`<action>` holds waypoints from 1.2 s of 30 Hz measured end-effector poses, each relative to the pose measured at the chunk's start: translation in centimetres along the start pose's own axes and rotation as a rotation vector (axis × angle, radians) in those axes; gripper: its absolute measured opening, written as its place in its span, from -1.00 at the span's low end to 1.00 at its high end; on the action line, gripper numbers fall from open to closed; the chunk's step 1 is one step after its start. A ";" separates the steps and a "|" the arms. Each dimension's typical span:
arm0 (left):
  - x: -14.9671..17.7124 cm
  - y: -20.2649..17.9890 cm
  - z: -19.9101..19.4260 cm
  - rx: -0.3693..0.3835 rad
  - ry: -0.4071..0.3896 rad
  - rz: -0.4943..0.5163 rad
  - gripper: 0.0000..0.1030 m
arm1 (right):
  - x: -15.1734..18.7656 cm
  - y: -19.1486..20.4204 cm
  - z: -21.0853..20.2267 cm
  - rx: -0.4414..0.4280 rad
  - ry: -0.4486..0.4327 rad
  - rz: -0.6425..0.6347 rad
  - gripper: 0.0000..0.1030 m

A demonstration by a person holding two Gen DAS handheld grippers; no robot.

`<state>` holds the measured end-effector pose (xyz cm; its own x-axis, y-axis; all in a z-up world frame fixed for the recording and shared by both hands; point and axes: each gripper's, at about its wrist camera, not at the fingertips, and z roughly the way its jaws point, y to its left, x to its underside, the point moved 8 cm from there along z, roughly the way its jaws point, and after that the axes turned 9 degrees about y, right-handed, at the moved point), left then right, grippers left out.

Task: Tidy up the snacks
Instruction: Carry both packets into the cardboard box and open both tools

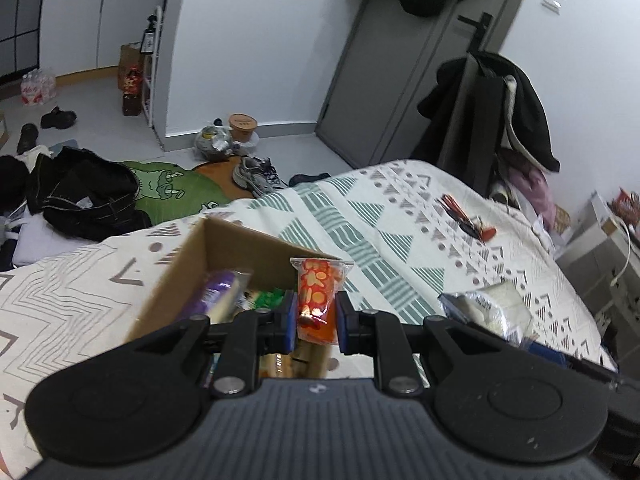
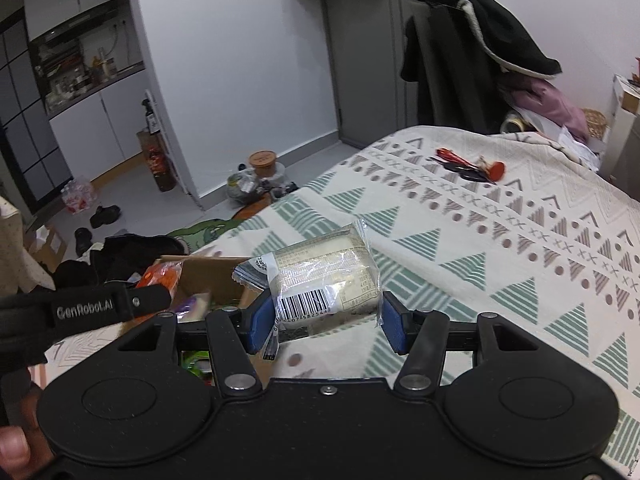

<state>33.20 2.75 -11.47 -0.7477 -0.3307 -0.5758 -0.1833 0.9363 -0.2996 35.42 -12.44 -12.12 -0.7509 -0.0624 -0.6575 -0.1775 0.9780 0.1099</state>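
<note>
Our left hand-held gripper [image 1: 316, 316] is clamped on an orange snack packet [image 1: 318, 300], a glossy, crinkled plastic pouch with a crimped, transparent top seal and bright printed shapes. The blue pads [image 1: 289, 320] press its two sides, and the packet stands upright, held over the near right part of a cardboard box [image 1: 192, 258].

The box is plain brown corrugated board, open at the top, and it sits on the bed [image 1: 400, 216]. Inside we see a purple wrapped snack [image 1: 218, 294] lying slanted and a green wrapper [image 1: 270, 298] beside it; the rest of the contents are hidden behind the gripper body.

Our right hand-held gripper [image 2: 326, 312] is clamped on a clear-wrapped pale snack [image 2: 324, 272], a soft, blocky, cream-coloured piece in shiny transparent film with a barcode label facing us and a serrated silver end seal on the left. It is held above the bedcover just to the right of the box [image 2: 208, 272].

The bedcover [image 2: 500, 240] is matte cream fabric printed with green striped triangles, brownish dots and zigzags. A small bunch of red and black items [image 2: 468, 166] lies on it further away; we cannot tell what they are. A dark coat [image 2: 480, 40] hangs over a stand beyond the bed.
</note>
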 end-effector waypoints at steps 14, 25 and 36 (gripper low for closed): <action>-1.2 6.1 -0.7 0.023 -0.010 -0.161 -0.30 | -0.3 5.5 0.9 -0.014 0.008 -0.050 0.05; -1.2 9.9 -2.6 -0.022 -0.033 -0.227 0.24 | -0.3 9.1 2.7 -0.034 0.018 -0.076 0.08; -1.0 11.4 -2.3 -0.059 -0.016 -0.244 0.67 | -0.5 9.2 2.7 -0.024 0.004 -0.074 0.56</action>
<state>30.34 14.02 -12.54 -0.6662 -0.5496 -0.5041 -0.3948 0.8334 -0.3868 35.88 -2.83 -12.85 -0.7379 -0.1357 -0.6611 -0.2481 0.9655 0.0788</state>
